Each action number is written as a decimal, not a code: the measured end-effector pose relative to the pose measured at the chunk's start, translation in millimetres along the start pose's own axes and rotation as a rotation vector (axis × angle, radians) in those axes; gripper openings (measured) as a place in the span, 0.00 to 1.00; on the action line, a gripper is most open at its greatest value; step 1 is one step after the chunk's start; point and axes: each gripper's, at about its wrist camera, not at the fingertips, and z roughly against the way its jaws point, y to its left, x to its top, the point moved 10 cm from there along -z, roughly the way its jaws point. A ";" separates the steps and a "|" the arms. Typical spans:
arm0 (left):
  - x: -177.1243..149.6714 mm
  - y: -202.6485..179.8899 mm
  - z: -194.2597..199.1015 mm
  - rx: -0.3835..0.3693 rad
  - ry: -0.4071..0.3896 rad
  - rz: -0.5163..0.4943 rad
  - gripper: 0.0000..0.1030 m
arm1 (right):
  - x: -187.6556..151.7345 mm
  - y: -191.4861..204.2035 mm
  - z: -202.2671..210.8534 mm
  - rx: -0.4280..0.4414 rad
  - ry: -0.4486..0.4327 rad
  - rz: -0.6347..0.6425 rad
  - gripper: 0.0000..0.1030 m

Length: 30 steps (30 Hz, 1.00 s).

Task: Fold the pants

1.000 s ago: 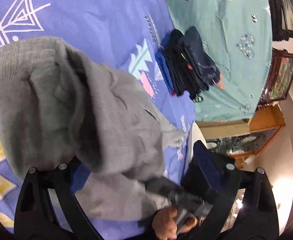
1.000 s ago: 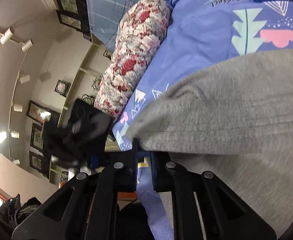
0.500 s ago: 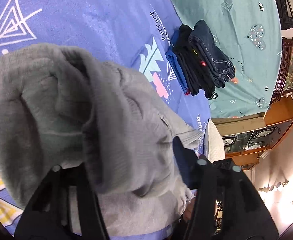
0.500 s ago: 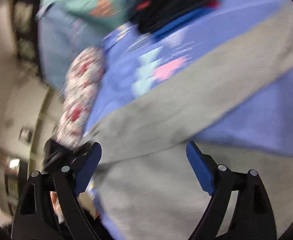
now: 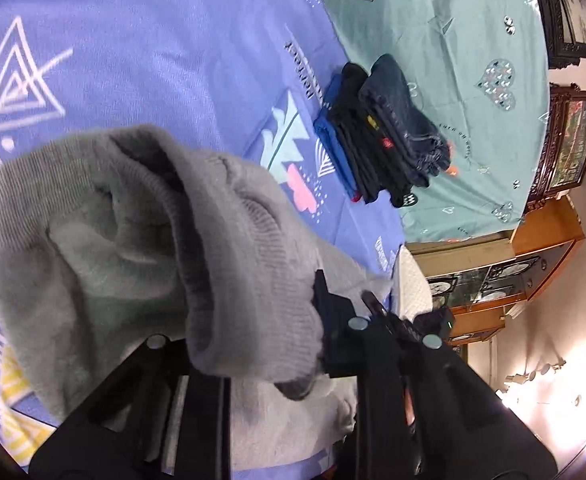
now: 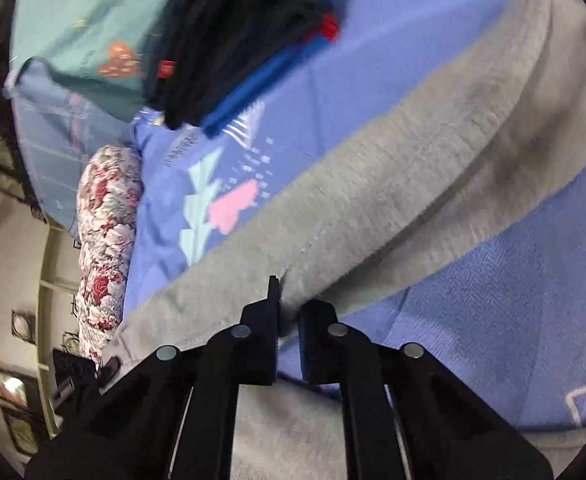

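Grey sweatpants (image 5: 93, 220) lie bunched on a blue patterned bedspread (image 5: 153, 40). In the left wrist view the ribbed waistband is gathered between the fingers of my left gripper (image 5: 249, 320), whose jaws are closing and pinch the cloth. In the right wrist view a long grey pants leg (image 6: 413, 168) runs diagonally across the bedspread (image 6: 493, 300). My right gripper (image 6: 291, 304) is shut on the folded edge of that leg, with a thin ridge of cloth between its fingertips. The cloth hides most of the left gripper's left finger.
A stack of folded dark and blue clothes (image 5: 381, 132) rests where the bedspread meets a teal sheet (image 5: 433, 20); the same stack (image 6: 233, 40) fills the right view's top. A floral pillow (image 6: 105, 220) lies at the bed's edge. A wooden cabinet (image 5: 513, 272) stands beyond the bed.
The left jaws went from wide apart to closed on the waistband. The right gripper swung from the bed's edge across the pants, opened wide, then shut on the leg's edge.
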 end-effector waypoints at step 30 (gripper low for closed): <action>-6.6 42.9 51.2 0.355 0.050 -0.350 0.18 | -186.4 69.0 36.2 0.259 0.301 0.248 0.07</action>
